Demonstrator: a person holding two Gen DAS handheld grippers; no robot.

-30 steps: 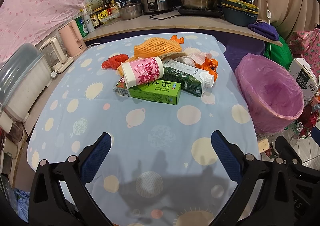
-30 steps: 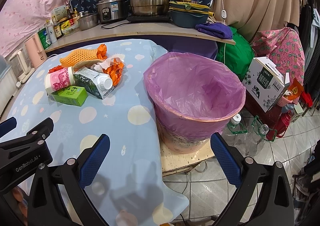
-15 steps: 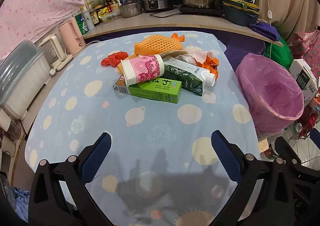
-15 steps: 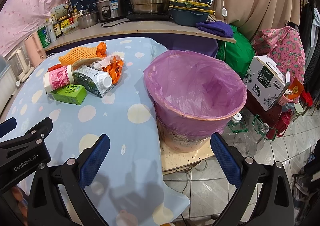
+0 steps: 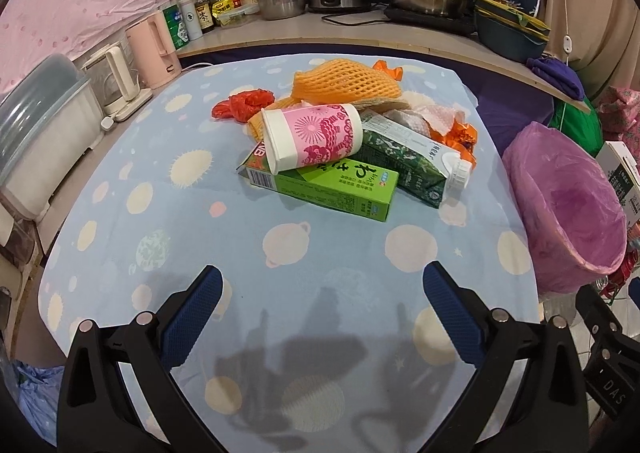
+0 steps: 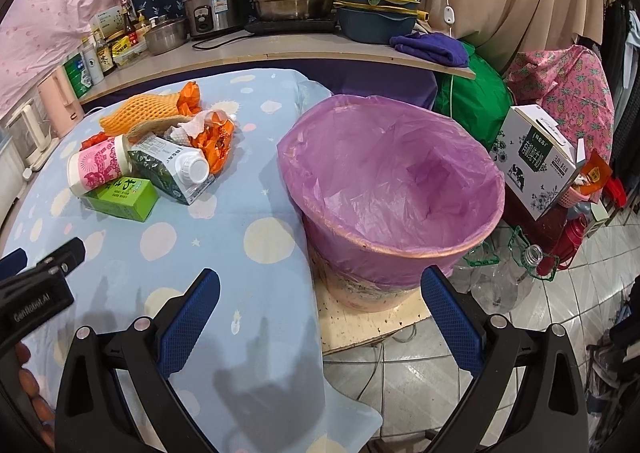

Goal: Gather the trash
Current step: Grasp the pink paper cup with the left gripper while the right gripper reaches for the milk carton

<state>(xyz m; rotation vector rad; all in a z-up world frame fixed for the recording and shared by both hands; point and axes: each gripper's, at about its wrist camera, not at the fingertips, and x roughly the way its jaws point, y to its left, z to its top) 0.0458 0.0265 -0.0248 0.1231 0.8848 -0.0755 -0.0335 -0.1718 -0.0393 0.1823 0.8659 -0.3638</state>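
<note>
Trash is seen heaped on the table (image 5: 168, 213), straight ahead of the left gripper (image 5: 322, 287) and well apart from it; from the right gripper (image 6: 320, 287) the heap lies ahead to the left. The bin (image 6: 394, 189), lined with a purple bag, stands just ahead of the right gripper and off the table's right edge, to the right of the left gripper. Within the heap, an orange foam net (image 5: 346, 79) is found farthest back, a dark green carton (image 5: 404, 159) on the right, a light green box (image 5: 332, 185) nearest the left gripper, and a pink-patterned cup (image 5: 314, 137) laid across the box. A red wrapper (image 5: 242, 105) sits at the far left. Both grippers are held spread wide, with nothing between their fingers
</note>
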